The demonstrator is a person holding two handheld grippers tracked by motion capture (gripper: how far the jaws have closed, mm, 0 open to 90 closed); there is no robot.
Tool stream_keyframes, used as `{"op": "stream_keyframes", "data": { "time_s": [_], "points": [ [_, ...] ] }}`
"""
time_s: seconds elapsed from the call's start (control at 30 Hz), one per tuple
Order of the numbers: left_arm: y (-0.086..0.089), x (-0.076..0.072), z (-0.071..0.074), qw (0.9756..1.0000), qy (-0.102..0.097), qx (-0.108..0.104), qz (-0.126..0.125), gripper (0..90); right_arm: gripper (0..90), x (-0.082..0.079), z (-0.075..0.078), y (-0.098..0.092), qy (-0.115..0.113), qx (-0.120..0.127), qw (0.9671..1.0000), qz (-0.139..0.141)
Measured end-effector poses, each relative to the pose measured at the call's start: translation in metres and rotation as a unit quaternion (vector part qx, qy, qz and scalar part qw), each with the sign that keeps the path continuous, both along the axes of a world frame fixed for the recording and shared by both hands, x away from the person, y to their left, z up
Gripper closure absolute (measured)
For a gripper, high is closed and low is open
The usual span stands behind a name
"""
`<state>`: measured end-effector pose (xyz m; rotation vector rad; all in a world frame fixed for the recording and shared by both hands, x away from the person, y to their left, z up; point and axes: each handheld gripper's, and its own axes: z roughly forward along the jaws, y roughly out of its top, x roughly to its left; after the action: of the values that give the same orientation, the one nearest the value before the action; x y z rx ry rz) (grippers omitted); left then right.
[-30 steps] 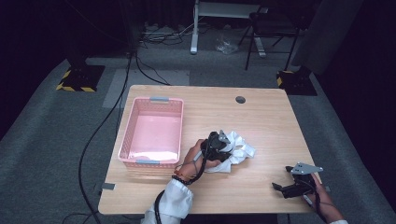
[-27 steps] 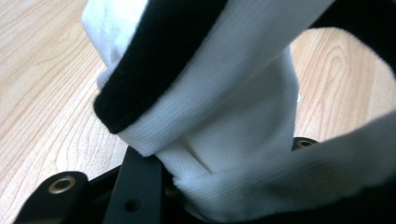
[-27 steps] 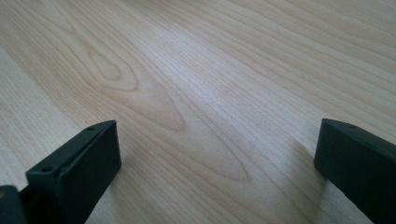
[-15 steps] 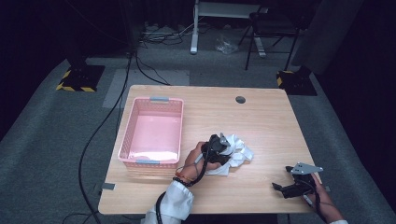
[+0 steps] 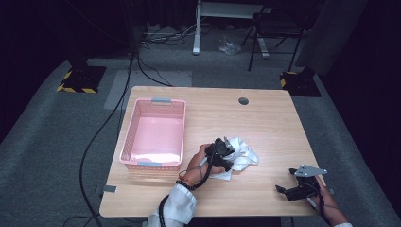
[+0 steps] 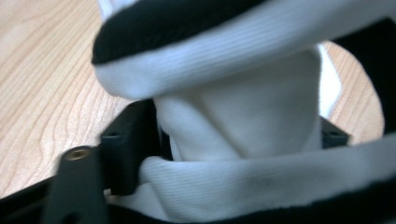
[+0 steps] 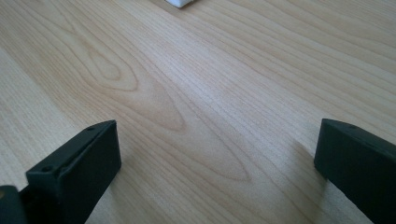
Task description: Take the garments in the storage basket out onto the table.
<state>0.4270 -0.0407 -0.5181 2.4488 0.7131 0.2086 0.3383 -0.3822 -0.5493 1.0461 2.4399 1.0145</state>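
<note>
Handling soft stuff here: the white cloth (image 5: 241, 153), ribbed knit with black trim (image 6: 187, 23), maybe socks, lies crumpled on the wooden table (image 5: 265, 118) just right of centre. It reads as light, limp and not slippery or fragile; it will sag and unfold when lifted, so I judge a pinch on a thick bunched fold better than on a loose edge. My left gripper (image 5: 226, 155) sits down in the pile and its jaws have just been opening, with fabric between them in the left gripper view; they look slackened off rather than biting, so I count the cloth as let go. My right gripper (image 5: 286, 191) rests near the table's front right corner, well apart from the cloth, jaws spread wide over bare wood, holding nothing. Pink basket (image 5: 156, 135) stands to the left of the pile, near but not touching, looks empty. Nothing stands between cloth and basket; only the basket's near wall would need clearing.
</note>
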Motion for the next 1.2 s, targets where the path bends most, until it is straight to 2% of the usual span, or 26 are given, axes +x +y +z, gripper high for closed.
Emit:
{"op": "stream_keyframes", "data": {
  "time_s": [0.27,0.47,0.87,1.2],
  "points": [
    [-0.002,0.001,-0.004,0.9999,0.001,0.010,0.009,14.1,0.6,0.000,0.000,0.000,0.000,0.000,1.0000,0.000],
    [-0.003,0.000,-0.007,0.9998,-0.008,0.016,0.013,7.5,0.6,0.000,0.000,0.000,0.000,0.000,1.0000,0.000],
    [-0.004,-0.001,-0.005,0.9993,-0.013,0.033,0.009,5.6,0.6,0.000,0.000,0.000,0.000,0.000,1.0000,0.000],
    [-0.003,-0.009,0.000,0.9972,-0.026,0.070,0.005,5.6,0.6,0.000,0.000,0.000,0.000,0.000,1.0000,0.000]
  ]
}}
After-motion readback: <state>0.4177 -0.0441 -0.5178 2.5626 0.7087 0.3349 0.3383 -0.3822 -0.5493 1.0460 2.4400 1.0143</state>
